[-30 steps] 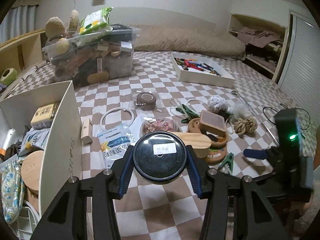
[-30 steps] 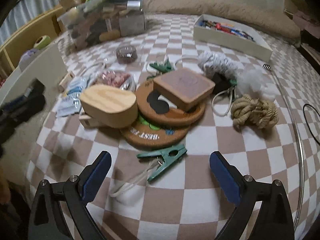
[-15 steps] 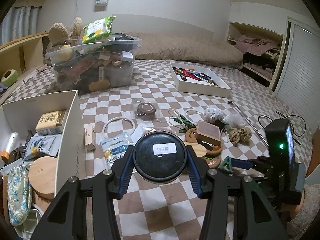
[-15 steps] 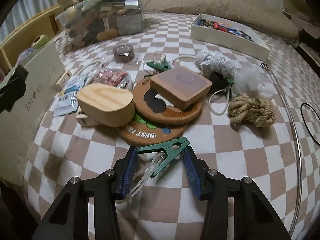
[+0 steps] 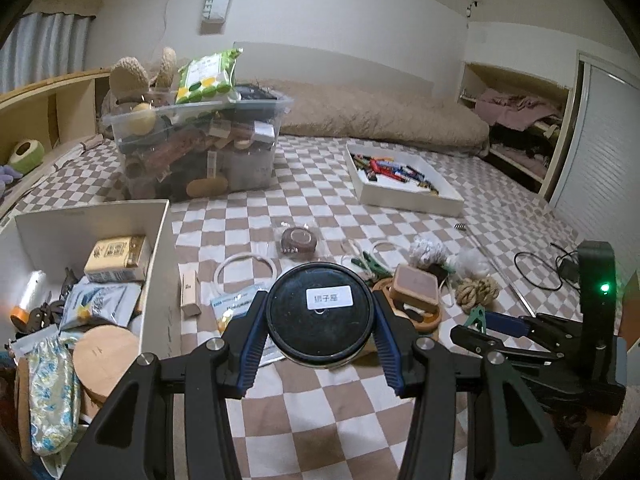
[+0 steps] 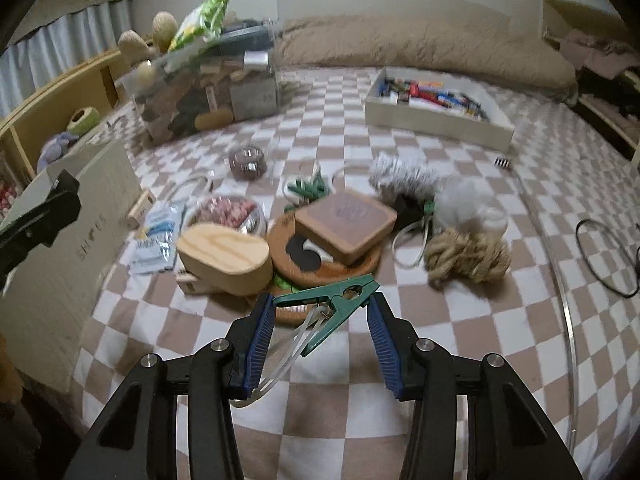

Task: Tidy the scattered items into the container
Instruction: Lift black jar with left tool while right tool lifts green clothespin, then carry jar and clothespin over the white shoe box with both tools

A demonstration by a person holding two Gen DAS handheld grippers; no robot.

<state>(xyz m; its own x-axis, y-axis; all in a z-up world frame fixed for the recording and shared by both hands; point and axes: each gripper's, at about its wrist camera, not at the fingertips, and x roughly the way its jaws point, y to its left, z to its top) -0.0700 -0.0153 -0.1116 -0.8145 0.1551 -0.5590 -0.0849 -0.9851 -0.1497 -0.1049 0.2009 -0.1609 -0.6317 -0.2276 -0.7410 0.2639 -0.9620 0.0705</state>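
Left tongs (image 5: 320, 322): clamped on a round black-lidded jar (image 5: 320, 314) with a white label, blue pads pressed to both sides, held above the checkered bed cover (image 5: 320, 420).
Right tongs (image 6: 322, 314): closed narrow on a green clothespin (image 6: 332, 304), its 2 ends touching the blue pads; a clear plastic loop (image 6: 280, 348) hangs from the pin.
Container: white shoe box (image 5: 160, 264) at the left of the left wrist view, just beside the held jar, already holding a yellow carton (image 5: 116, 258), a blue-and-white packet (image 5: 100, 306), a round wooden lid (image 5: 106, 360) and a floral pouch (image 5: 52, 392).
Scattered items: oval wooden box (image 6: 224, 258), cork coasters (image 6: 320, 268) stacked under a square wooden block (image 6: 346, 224), jute rope knot (image 6: 466, 256), grey yarn bundle (image 6: 400, 178), white fluff (image 6: 468, 204), bagged dark roll (image 6: 248, 162) and blue sachet (image 6: 156, 236), all lying on the cover beyond the right tongs.
Background: clear storage bin (image 5: 200, 148) heaped with goods, and a white tray of pens (image 5: 400, 180) near the brown bolster (image 5: 380, 120).
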